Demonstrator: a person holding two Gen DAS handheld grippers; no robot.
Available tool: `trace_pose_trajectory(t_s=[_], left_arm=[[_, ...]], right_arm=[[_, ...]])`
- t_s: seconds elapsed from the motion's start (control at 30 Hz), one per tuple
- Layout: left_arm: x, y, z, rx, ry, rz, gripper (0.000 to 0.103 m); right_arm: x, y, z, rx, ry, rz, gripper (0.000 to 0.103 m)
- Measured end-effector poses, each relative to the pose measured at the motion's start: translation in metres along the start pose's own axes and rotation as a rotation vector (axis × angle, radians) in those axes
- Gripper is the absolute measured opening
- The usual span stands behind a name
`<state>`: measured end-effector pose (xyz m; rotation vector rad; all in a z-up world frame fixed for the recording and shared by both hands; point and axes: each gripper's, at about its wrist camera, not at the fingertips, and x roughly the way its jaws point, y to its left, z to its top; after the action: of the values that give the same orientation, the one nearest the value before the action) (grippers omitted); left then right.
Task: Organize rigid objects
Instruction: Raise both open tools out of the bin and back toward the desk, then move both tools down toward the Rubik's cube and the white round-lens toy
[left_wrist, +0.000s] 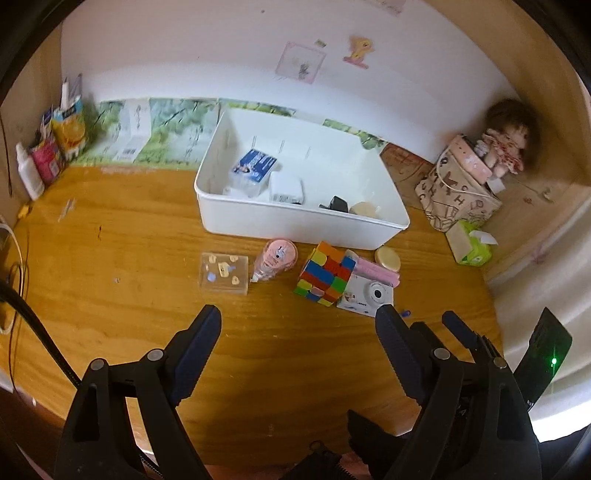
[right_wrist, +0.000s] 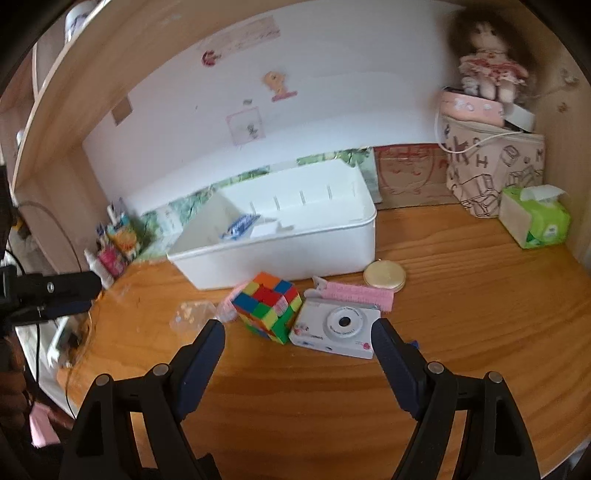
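**Both tongs approaching loose items**

Left gripper (left_wrist: 297, 317) and right gripper (right_wrist: 297, 328) are hanging released, empty, lower centre. Multicoloured plastic puzzle cube (right_wrist: 266, 311) and white toy camera (right_wrist: 335, 328) are lying mid-frame, awaiting the white plastic bin (right_wrist: 280, 254) behind.

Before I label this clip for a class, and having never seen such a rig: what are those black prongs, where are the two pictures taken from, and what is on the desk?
They are two hand-held tongs, one in each of a person's hands, each with a wide-angle camera looking along its fingers. One picture looks out from the left tongs, the other from the right tongs. Both stand open and hold nothing.

On the wooden desk sits a white plastic bin with a few small items inside. In front of it lie a clear flat box, a pink tape dispenser, a multicoloured puzzle cube, a white toy camera, a pink comb and a round gold compact.
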<state>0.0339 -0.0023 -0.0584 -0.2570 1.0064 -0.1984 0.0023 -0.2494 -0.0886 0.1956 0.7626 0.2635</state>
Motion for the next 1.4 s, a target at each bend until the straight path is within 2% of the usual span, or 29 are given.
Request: trace_pose_trajectory(t_s=[0.6, 0.9, 1.13, 1.4], left_arm=[[0.024, -0.020, -0.009, -0.174, 0.013, 0.110, 0.088], [0.057, -0.030, -0.012, -0.177, 0.137, 0.145, 0.088], [0.082, -0.041, -0.002, -0.132, 0.205, 0.167, 0.088], [0.116, -0.067, 0.011, 0.015, 0.282, 0.224, 0.088]], right_arm=[[0.024, -0.039, 0.028, -0.209, 0.042, 0.068, 0.082], [0.040, -0.047, 0.026, -0.247, 0.107, 0.114, 0.082], [0.061, -0.053, 0.022, -0.261, 0.197, 0.133, 0.082], [0.089, -0.053, 0.020, -0.309, 0.274, 0.151, 0.082]])
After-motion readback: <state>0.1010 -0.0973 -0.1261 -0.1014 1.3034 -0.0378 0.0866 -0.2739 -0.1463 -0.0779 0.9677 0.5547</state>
